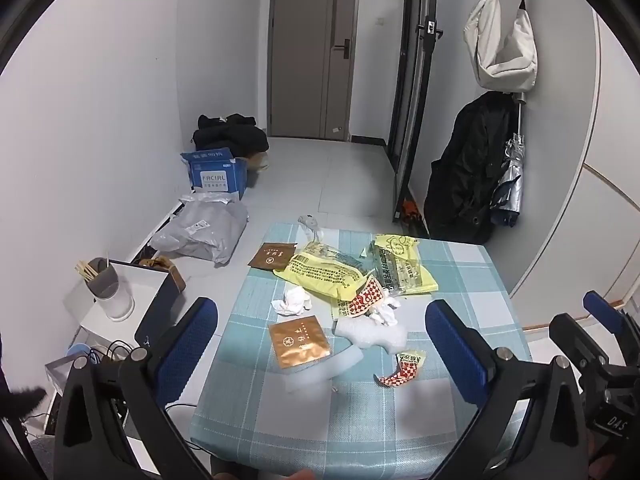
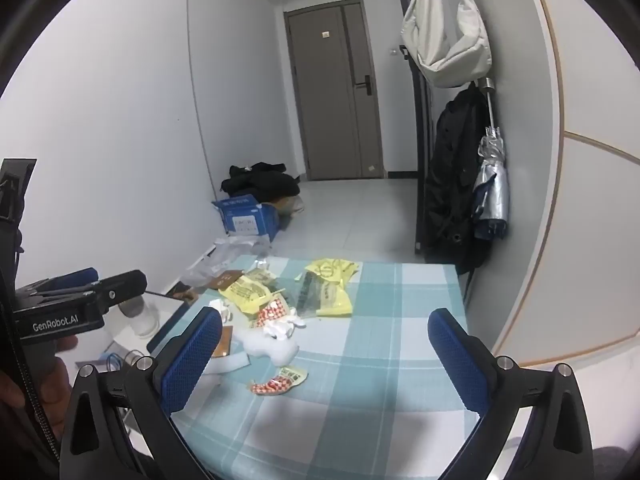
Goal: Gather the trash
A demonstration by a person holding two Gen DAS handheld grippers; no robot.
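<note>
Both grippers hover above the near edge of the checked table point(image 1: 480, 276), pitched downward. The left gripper point(image 1: 320, 340) has its jaws spread wide, nothing between them; the right gripper point(image 2: 324, 344) likewise. Trash lies loose on the cloth: nearest, a red-checked wrapper scrap point(image 1: 400, 370), then a copper sachet point(image 1: 298, 338), white foam pieces point(image 1: 370, 330) and a crumpled tissue point(image 1: 292, 300). Beyond these lie yellow plastic bags point(image 1: 320, 276) and a brown sachet point(image 1: 270, 257). At the far wall stands a grey door point(image 1: 312, 48).

Left gripper point(image 1: 320, 332) wide open over the table point(image 1: 460, 272); yellow bags point(image 1: 324, 276) at 12, copper pouch point(image 1: 299, 344) dead center.
</note>
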